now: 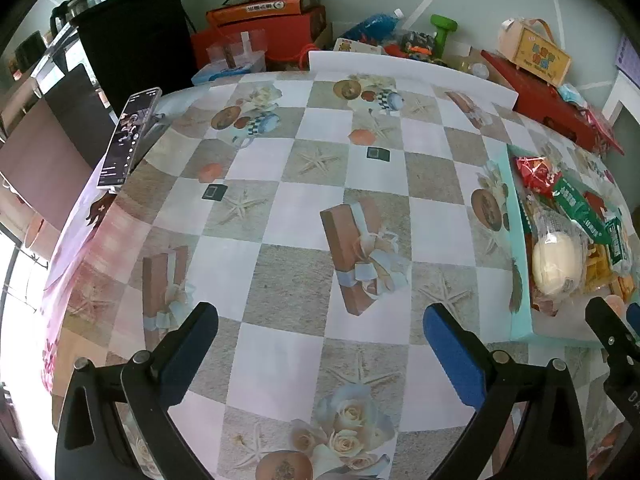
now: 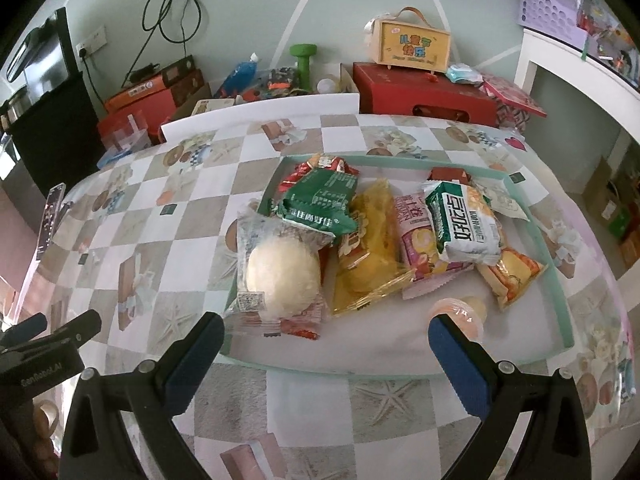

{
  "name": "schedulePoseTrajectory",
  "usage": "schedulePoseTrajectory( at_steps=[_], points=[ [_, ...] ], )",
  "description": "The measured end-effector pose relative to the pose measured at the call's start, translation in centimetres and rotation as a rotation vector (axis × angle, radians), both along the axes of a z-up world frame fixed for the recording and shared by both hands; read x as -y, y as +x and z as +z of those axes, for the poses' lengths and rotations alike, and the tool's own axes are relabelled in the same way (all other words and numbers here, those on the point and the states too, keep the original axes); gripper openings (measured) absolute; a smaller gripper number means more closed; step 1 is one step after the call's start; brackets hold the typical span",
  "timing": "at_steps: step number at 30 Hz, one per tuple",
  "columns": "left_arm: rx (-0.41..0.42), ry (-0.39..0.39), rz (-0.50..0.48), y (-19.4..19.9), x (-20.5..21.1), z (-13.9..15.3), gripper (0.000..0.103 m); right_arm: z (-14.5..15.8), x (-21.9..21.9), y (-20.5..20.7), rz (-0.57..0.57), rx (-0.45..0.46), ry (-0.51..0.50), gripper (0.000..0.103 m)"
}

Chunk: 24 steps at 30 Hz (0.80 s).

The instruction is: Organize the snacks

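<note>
Both sets of jaws stand released, wide apart, with nothing between their blue pads. The right gripper [image 2: 326,344] hovers low at the near edge of the mint tray [image 2: 558,280], its jaws framing the heap of snacks from the near side; a small peach-lidded cup [image 2: 460,314] lies just beyond its right finger. The left gripper [image 1: 320,340] hangs over bare checkered counter [image 1: 280,216], well to the left of the tray, pointing at nothing in particular.

The snacks all lie inside the tray: a wrapped white bun [image 2: 282,276] at the near left, overhanging the rim, a green packet [image 2: 320,204] leaning on it, a red packet [image 2: 320,166] behind, a yellow bag [image 2: 372,248] and a pink packet [image 2: 416,240] in the middle, a white-and-green packet [image 2: 464,220] on top at the right, and an orange packet [image 2: 512,276] beside it.

They sit in a loose overlapping pile, which fits snacks gathered into the tray as well as a pile waiting to be sorted; I cannot tell which. Any grasp here calls for picking a top item, since the packets overlap and crinkly wrappers slip.
</note>
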<state>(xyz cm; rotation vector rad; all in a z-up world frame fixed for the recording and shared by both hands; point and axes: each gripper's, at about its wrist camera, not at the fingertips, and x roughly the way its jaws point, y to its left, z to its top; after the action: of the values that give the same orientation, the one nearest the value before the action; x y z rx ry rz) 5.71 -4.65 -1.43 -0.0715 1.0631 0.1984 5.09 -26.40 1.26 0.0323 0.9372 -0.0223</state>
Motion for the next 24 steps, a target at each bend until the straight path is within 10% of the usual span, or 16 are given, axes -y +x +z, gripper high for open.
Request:
schedulePoseTrajectory(
  at_steps=[24],
  points=[
    [-0.064,-0.045,-0.005,1.0,-0.3,-1.3,0.102,-1.7,-0.5,1.0,0.002,-0.031,-0.018,0.103]
  ],
)
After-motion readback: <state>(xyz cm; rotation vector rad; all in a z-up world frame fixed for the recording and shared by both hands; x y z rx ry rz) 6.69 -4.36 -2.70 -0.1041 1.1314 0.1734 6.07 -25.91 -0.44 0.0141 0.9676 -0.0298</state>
